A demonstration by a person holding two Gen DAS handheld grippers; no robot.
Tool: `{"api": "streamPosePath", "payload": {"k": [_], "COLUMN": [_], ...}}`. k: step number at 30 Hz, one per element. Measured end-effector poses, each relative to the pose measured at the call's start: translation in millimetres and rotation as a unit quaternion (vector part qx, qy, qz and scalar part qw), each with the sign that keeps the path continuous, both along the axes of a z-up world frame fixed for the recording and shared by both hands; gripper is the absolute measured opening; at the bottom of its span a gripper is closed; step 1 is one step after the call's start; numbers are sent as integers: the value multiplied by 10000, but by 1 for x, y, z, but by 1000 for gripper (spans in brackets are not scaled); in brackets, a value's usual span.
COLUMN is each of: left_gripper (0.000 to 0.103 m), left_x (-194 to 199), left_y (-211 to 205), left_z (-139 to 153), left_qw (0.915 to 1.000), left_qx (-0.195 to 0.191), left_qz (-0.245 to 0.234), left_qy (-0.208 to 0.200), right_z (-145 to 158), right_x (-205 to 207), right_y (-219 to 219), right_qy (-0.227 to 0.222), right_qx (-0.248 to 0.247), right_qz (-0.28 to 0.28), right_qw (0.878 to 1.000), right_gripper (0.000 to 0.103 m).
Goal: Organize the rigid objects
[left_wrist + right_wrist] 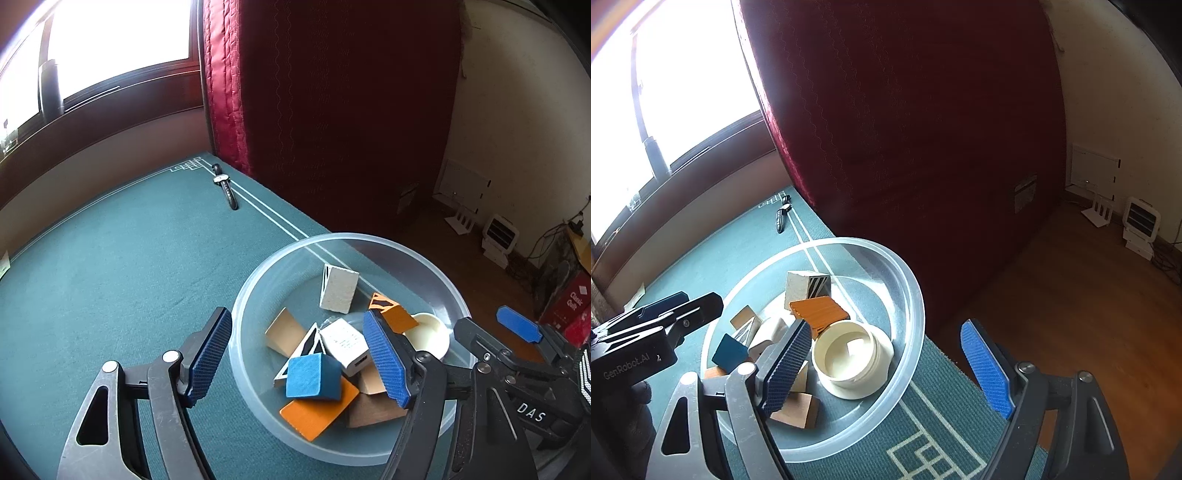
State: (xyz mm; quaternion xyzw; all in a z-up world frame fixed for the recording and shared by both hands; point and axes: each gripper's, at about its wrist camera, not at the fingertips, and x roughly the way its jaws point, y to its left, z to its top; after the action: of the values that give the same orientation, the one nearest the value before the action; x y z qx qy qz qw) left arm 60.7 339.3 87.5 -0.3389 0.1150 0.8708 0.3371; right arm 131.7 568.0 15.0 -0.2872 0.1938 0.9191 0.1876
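A clear plastic bowl (436, 273) stands near the right edge of the green table mat; it also shows in the right wrist view (908, 280). It holds several blocks: a blue one (312, 376), an orange one (317, 413), a white speckled one (339, 290), a white charger (347, 345) and a cream round lid (851, 356). My left gripper (299, 354) is open and empty, its jaws either side of the bowl's near left rim. My right gripper (890, 365) is open and empty over the bowl's right rim.
A black wristwatch (225, 184) lies at the far edge of the mat, also seen in the right wrist view (782, 216). A dark red curtain (332, 110) hangs behind the table. The wooden floor (1089, 295) drops away right of the table edge.
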Motion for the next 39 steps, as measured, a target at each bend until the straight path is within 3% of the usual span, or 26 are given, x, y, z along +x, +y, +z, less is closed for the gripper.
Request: {"api": "streamPosePath", "payload": {"k": [4,10,32,39], "left_gripper": [88,90,94,95], "left_x": [2,9,19,29], "left_y": [-5,-14,-55,-64], "left_z": [1,2,-1,1], "left_qw": [9999,9993,9974,9947], "left_qx": [-78,-201,-334,-468], "left_qz": [90,134,523,630], "left_qy": [70,271,376,668], "right_z": [1,-1,0,5], "right_x": [-1,-5,1,7], "right_y": [-4,-9,-55,-70], "right_qy": [19,-114,-598,-744], "right_qx": [-50,-83,345,610], "right_qz": [107,221,544,619], "right_qw": [9999,9997,9961,9934], "right_gripper": [102,102,103,103]}}
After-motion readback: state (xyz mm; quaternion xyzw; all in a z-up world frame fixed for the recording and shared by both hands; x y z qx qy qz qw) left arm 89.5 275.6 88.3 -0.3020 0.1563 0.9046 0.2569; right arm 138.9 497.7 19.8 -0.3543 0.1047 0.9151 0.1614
